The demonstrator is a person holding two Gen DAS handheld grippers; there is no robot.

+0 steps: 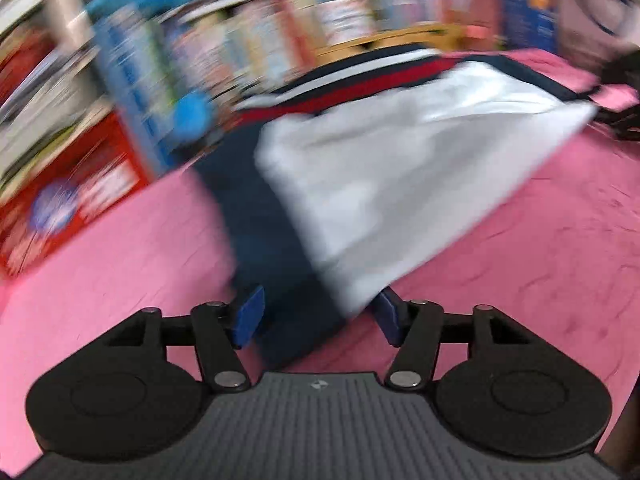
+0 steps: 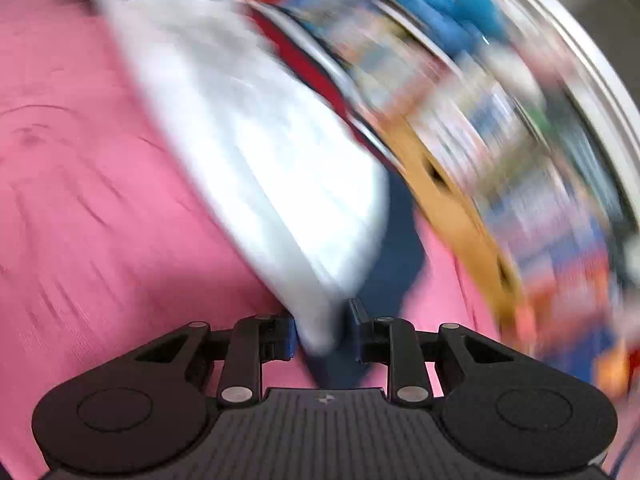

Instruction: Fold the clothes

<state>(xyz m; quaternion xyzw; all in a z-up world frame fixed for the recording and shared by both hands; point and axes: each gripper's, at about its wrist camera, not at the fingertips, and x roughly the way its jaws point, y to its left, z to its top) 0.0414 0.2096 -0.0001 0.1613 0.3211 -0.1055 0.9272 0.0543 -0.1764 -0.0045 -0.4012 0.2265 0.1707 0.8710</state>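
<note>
White and navy garment (image 1: 380,184) stretches away across the pink surface (image 1: 120,264) toward blurred shelves (image 1: 248,40); left gripper (image 1: 320,314) gapes around its corner, right gripper (image 2: 322,330) pinches it.

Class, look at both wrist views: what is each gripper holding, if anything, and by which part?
Right gripper: white corner of the garment between its pads, apparently pinched. Left gripper: jaws apart around the navy edge, gripping nothing.

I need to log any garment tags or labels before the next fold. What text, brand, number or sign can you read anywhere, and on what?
Nothing is readable.
Garment: white, navy and red cloth, no tag or print visible.
Shelf items: printing on the packaging, too blurred to read.
Gripper base: a small pale emblem, no letters.
Pink surface: no text.
</note>
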